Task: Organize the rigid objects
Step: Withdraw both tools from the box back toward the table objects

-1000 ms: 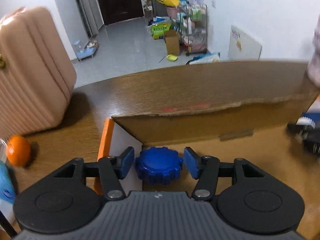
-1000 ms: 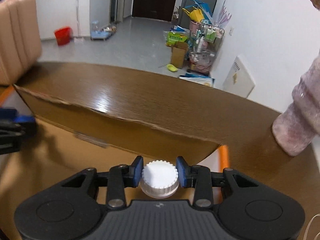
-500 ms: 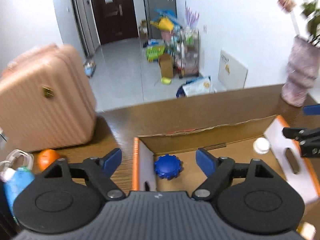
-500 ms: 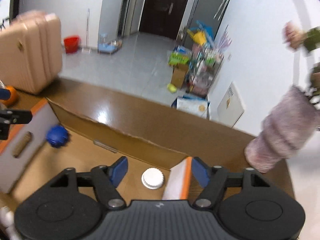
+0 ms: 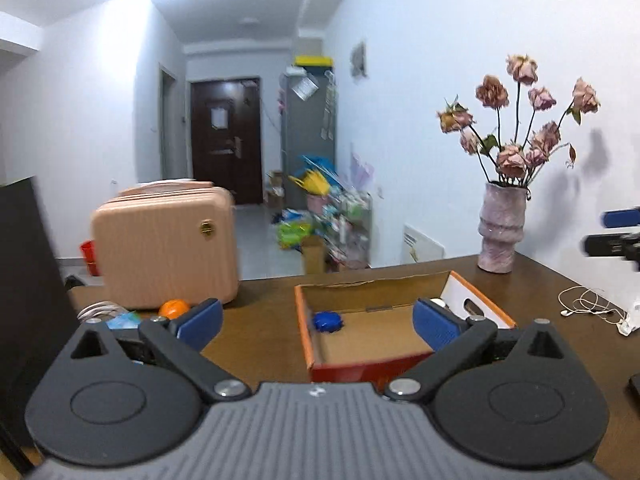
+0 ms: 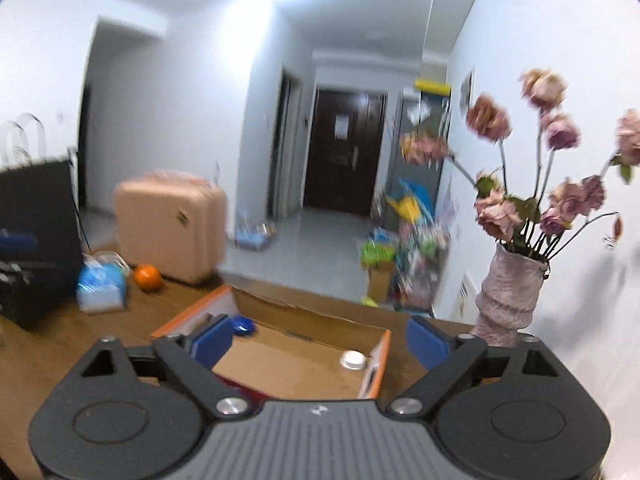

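left gripper (image 5: pixel 316 322): let go of blue cap (image 5: pixel 328 321), jaws opening, drawn back above box (image 5: pixel 472 300) | right gripper (image 6: pixel 320 340): released white cap (image 6: pixel 352 359), jaws opening, withdrawn | both caps now lying in box

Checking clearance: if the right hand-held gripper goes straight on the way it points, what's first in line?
Probably the cardboard box: the right hand-held gripper, jaws opening and empty, aims slightly down at its floor near the white cap. Depth is unclear.

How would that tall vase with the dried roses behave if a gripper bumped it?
The vase looks tall and narrow with long roses spreading above, so probably top-heavy and apt to tip. Its rough surface should grip well, but it may break if it falls.
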### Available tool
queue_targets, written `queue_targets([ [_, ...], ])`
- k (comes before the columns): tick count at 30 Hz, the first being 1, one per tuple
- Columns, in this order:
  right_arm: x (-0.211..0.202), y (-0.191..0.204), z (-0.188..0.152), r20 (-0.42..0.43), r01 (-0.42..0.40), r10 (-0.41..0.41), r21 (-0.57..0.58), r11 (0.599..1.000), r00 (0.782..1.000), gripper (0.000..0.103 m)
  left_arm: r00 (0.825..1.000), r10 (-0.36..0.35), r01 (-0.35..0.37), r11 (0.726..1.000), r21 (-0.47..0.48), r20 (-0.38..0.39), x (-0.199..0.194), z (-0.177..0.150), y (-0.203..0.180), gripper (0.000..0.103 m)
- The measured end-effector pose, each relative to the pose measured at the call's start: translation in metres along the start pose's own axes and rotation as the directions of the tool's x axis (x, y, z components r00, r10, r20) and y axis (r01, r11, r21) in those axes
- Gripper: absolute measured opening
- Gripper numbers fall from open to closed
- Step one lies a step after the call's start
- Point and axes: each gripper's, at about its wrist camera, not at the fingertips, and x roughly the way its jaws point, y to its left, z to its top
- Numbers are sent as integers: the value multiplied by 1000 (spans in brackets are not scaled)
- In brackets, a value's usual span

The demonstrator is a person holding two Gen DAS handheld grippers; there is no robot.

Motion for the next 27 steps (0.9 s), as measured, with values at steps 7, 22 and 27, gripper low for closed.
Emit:
queue_targets([
  [7, -91, 49, -93, 137, 23, -34, 85, 996, 990, 103, 993, 103, -104, 995, 12, 64, -77, -80, -12, 103],
  [22, -116, 100, -212, 21, 49, -51, 96, 994, 998, 103, 998, -22, 25, 999, 41, -57, -94, -167, -55, 103],
  [27, -92, 83, -217, -39, 67, -60, 183, 981, 997, 102, 993, -10, 18, 997, 73, -116, -64, -168, -61, 103],
])
